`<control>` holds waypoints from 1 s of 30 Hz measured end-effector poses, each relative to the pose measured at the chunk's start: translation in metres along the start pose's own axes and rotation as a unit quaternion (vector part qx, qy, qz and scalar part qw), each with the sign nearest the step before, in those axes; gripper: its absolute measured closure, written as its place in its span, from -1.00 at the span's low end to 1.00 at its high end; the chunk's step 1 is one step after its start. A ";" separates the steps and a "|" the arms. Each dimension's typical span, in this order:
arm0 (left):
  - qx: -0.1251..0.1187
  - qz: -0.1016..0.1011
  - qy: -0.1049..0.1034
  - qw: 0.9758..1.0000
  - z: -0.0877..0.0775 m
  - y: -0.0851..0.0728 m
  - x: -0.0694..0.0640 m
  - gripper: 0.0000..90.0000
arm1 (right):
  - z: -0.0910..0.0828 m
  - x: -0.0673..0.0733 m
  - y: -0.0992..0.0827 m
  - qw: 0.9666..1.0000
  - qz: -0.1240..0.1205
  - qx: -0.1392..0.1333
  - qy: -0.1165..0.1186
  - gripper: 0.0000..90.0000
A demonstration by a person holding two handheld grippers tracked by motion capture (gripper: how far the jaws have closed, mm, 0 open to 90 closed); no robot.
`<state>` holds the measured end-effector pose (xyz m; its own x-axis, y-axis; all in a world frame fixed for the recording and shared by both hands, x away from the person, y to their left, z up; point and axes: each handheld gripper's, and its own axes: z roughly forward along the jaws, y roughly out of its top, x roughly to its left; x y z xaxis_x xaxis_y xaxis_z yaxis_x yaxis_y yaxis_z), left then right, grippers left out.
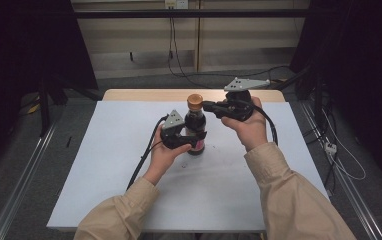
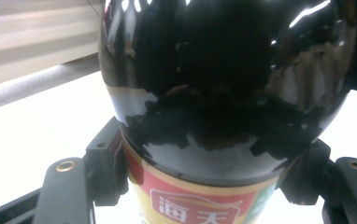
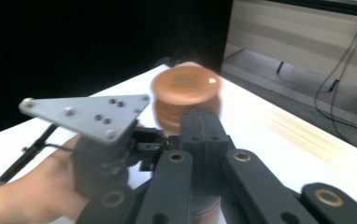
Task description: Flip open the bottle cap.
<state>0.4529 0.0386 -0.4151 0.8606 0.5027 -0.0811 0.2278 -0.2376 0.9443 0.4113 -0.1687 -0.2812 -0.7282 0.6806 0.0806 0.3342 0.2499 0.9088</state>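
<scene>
— What are you seeing from the high view?

— I am gripping a dark, glossy glass bottle with a red-and-gold label (image 1: pixel 195 131) around its lower body with my left hand-held gripper (image 1: pixel 185 139), jaws narrowed onto it from both sides. The bottle is standing upright near the middle of the white worktop (image 1: pixel 104 165). My right hand-held gripper (image 1: pixel 208 106) is hovering level just beside the bottle's round brown screw cap (image 1: pixel 195 101), its jaws pressed together with nothing between them.

— And along the left hand-held gripper's own jaws?

— The bottle (image 2: pixel 223 84) is bulging right in front of me, black and shiny. My two black jaws are pressing against it just where the label (image 2: pixel 195 200) is beginning, one on either side. The worktop (image 2: pixel 36 126) is showing pale behind.

— And from the right one?

— My right hand-held gripper (image 3: pixel 202 116) is pointing at the brown cap (image 3: pixel 186 91), which is looking blurred just beyond the tips of the jaws; I cannot tell whether they are touching it. The jaws are lying flat against each other. Lower left, my left hand (image 3: pixel 32 196) is holding the other hand-held gripper, whose grey three-cornered plate (image 3: pixel 90 114) is sitting on top.
</scene>
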 end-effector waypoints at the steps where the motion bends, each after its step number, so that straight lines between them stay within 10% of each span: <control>1: -0.003 0.001 -0.004 1.000 0.001 0.000 0.000 -0.32 | 0.001 0.002 0.000 1.000 -0.002 0.003 0.005 1.00; 7: 0.002 -0.003 0.009 1.000 0.000 0.001 -0.002 -0.32 | 0.012 0.024 0.007 0.999 -0.028 0.026 -0.015 1.00; 30: 0.003 0.000 0.010 1.000 0.000 0.001 -0.004 -0.32 | -0.001 0.000 0.003 0.999 -0.018 0.011 -0.039 1.00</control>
<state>0.4499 0.0366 -0.4139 0.8511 0.5196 -0.0749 0.2309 -0.2425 0.9423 0.4112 -0.1684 -0.2779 -0.6921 0.7217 0.0150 0.3226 0.2906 0.9008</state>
